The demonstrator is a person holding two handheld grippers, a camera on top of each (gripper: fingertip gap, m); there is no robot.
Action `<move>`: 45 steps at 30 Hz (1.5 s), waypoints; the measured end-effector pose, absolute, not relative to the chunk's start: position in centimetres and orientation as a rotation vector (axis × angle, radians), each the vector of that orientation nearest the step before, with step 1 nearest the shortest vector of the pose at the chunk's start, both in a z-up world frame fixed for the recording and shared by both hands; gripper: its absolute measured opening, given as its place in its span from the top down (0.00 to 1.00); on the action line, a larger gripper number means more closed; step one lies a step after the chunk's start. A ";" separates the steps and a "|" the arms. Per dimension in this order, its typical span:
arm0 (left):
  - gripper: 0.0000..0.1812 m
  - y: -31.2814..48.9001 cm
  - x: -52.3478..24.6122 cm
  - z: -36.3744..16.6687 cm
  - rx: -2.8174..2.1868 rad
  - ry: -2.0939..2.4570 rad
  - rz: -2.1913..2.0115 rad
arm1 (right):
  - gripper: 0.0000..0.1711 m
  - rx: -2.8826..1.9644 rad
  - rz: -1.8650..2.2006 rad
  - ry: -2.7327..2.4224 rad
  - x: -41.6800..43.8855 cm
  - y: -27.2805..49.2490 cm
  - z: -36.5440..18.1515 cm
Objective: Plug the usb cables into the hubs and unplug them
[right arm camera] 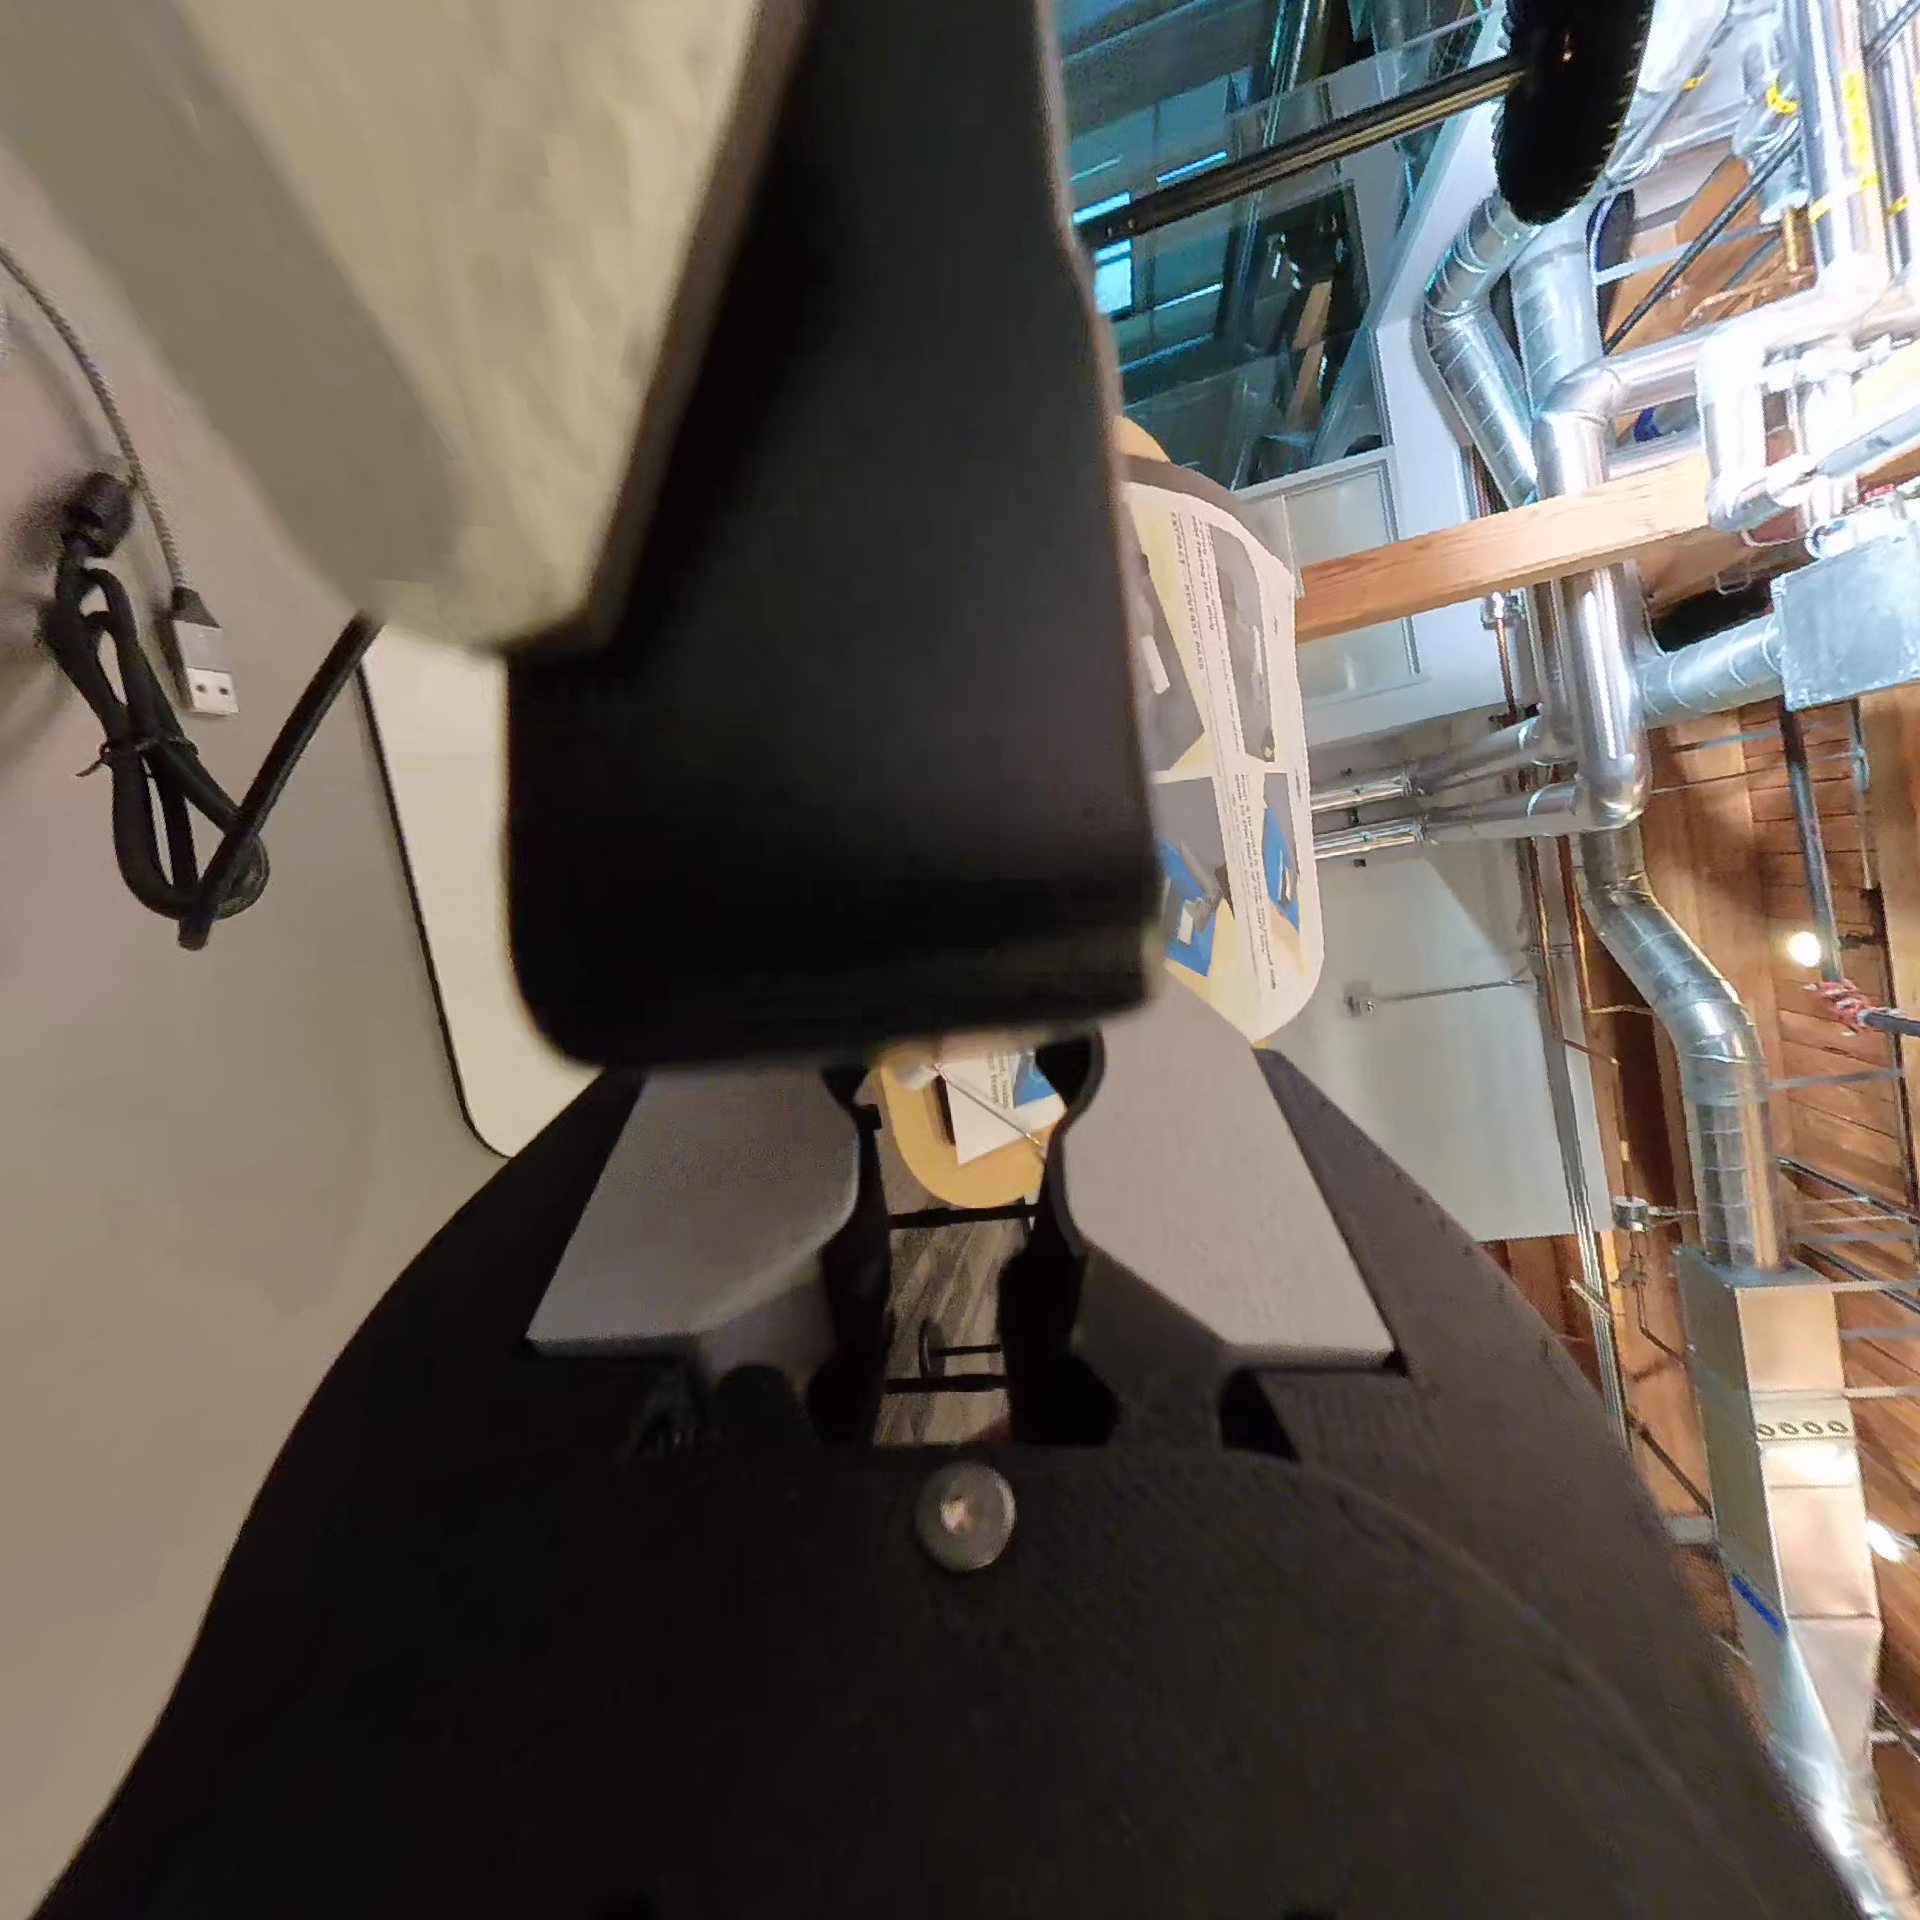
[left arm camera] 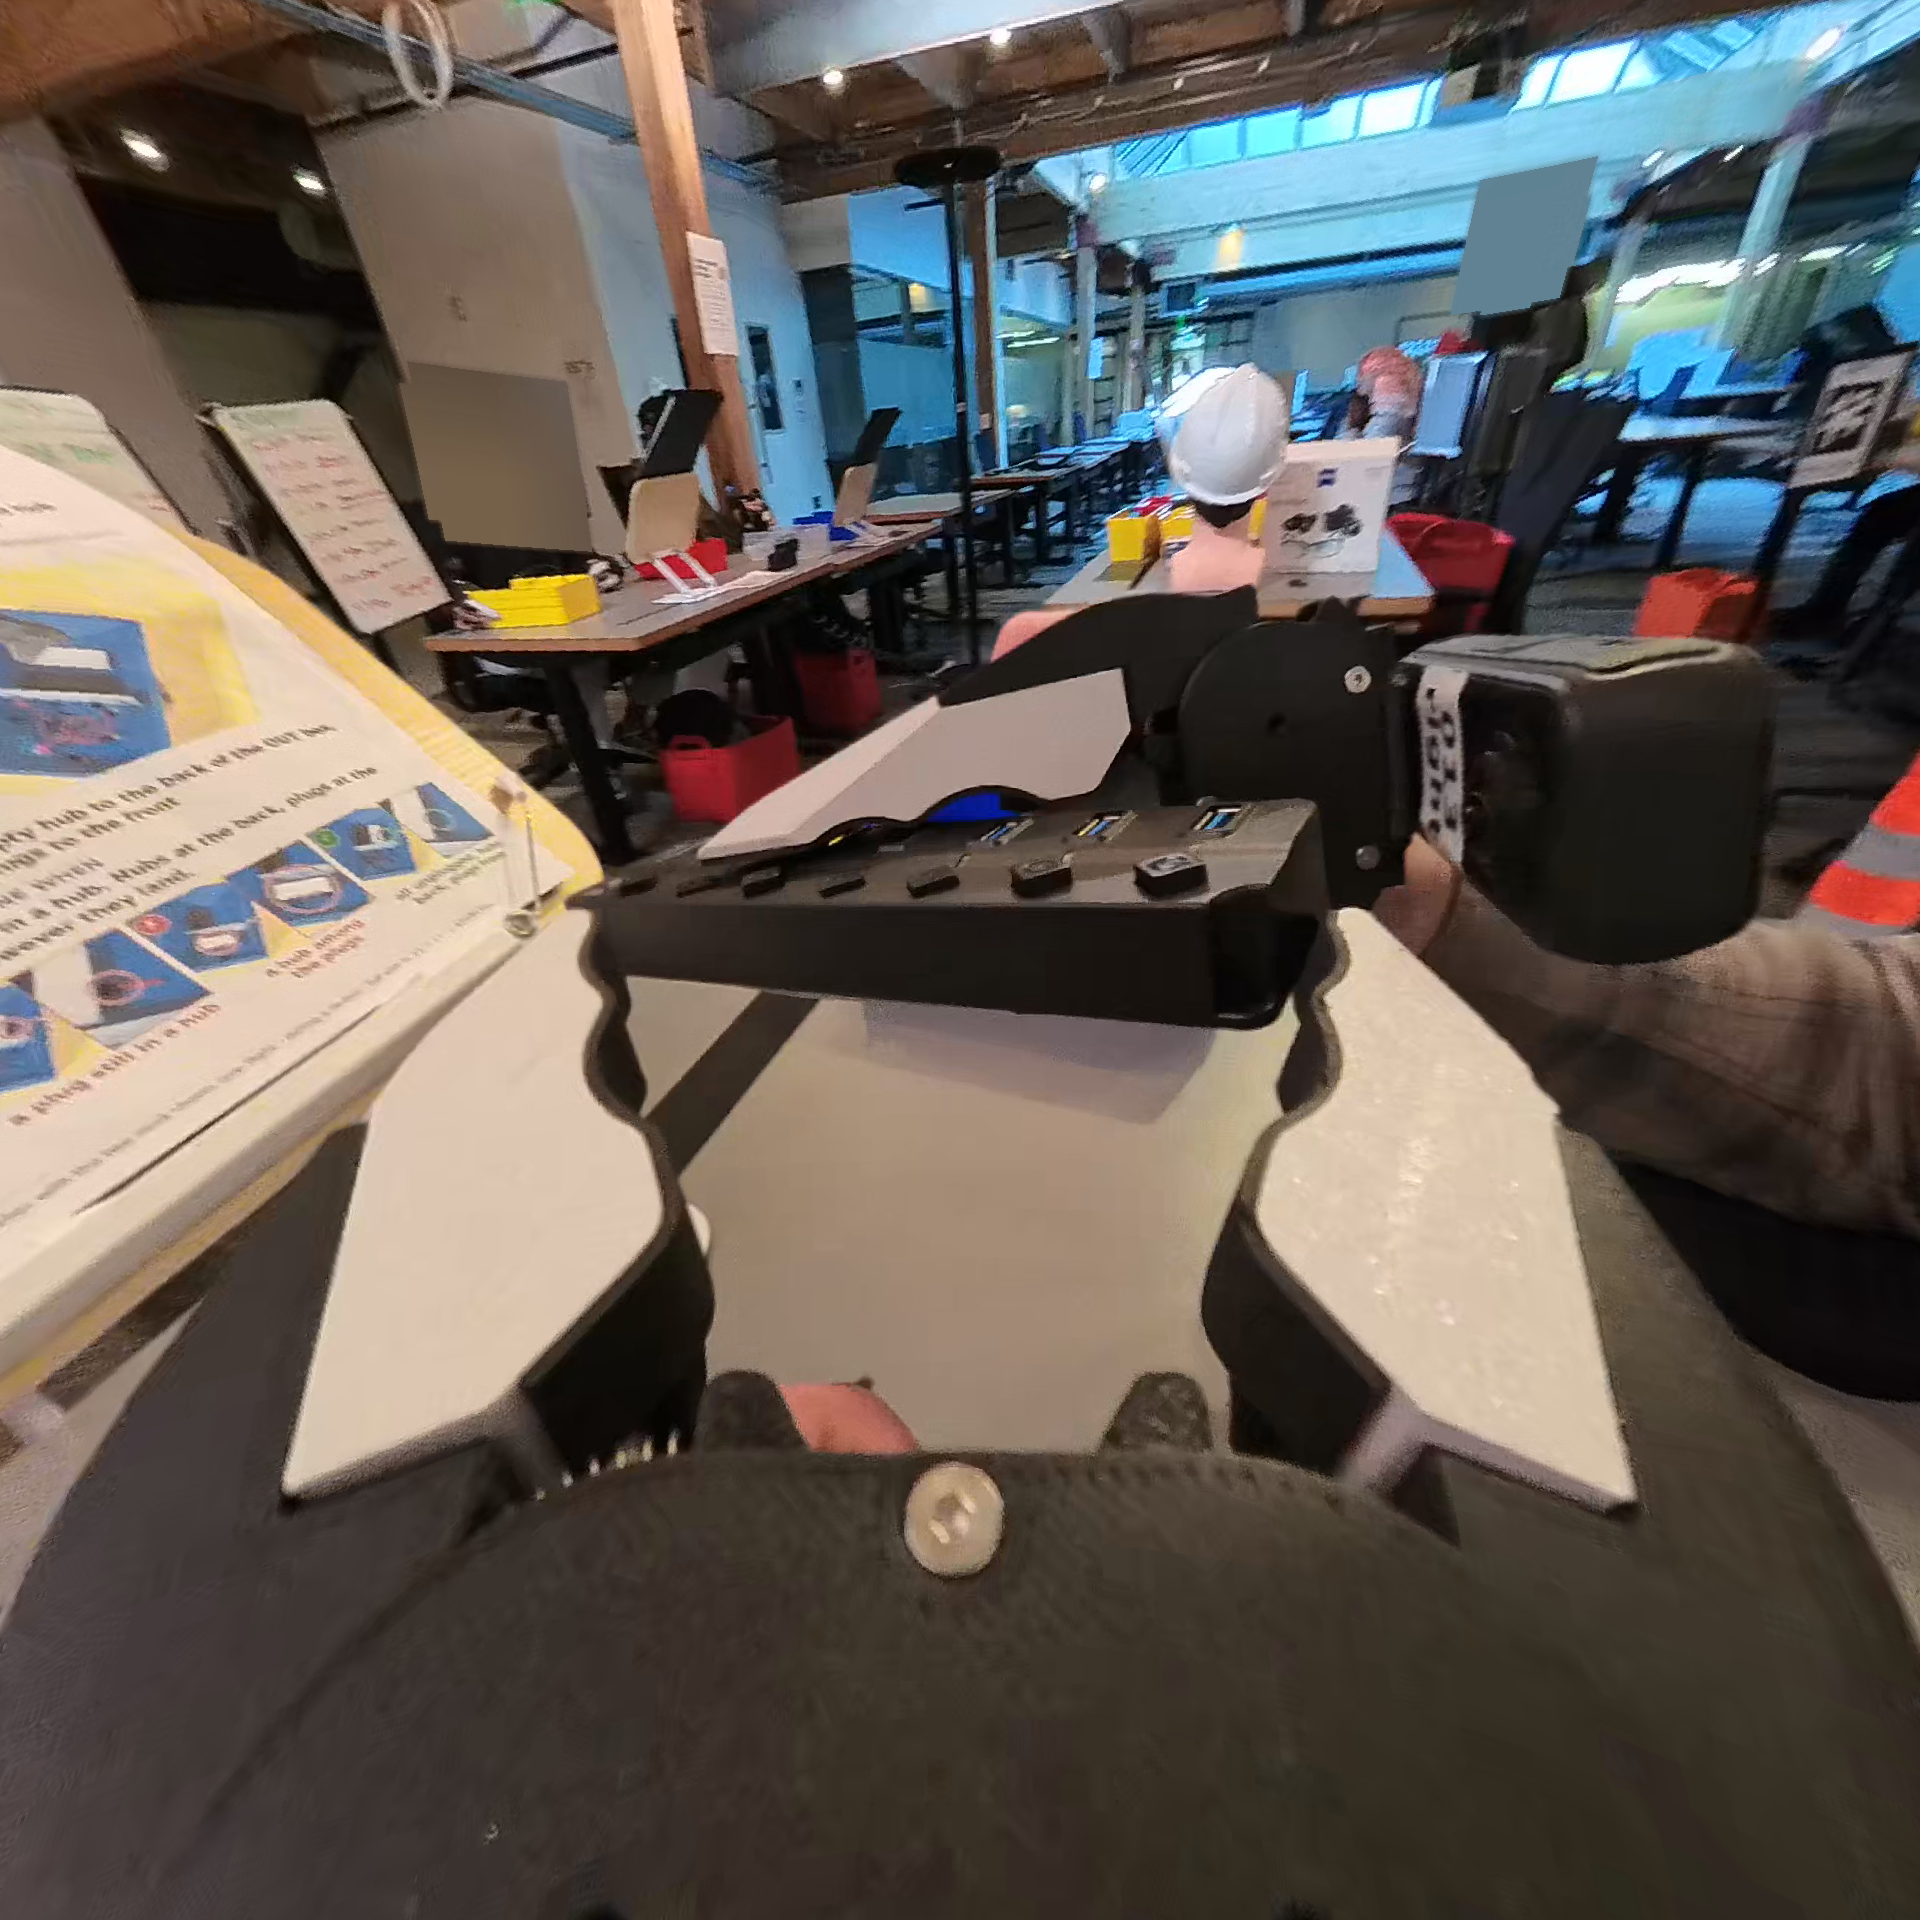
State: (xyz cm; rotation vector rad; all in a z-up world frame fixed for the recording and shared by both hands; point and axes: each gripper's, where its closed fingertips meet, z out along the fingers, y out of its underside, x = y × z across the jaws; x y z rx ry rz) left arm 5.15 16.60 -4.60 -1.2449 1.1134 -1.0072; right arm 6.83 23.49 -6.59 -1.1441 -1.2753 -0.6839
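Note:
A black USB hub [left arm camera: 935,935] with several ports and buttons on top is held in the air above the white table [left arm camera: 935,1247]. My left gripper [left arm camera: 956,966] has its jaws wide apart, and the hub sits lengthwise between the fingertips, touching both. My right gripper [right arm camera: 966,1070] is shut on one end of the hub [right arm camera: 831,727], with one finger above it and one below. The right gripper's body shows in the left wrist view [left arm camera: 1579,790]. A silver USB plug [right arm camera: 203,665] on a braided cable and a bundled black cable [right arm camera: 145,790] lie on the table, unplugged.
A printed instruction sheet on a wooden stand [left arm camera: 208,831] is close on the left and also shows in the right wrist view [right arm camera: 1236,779]. A person's sleeve [left arm camera: 1662,1060] is behind the right gripper. Other tables and a person in a white hard hat [left arm camera: 1226,436] are farther back.

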 end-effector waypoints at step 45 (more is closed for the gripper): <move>0.45 20.1 1.2 -5.4 -1.398 1.066 -1.006 | 0.88 -1.190 -0.785 -1.382 8.8 23.4 -7.2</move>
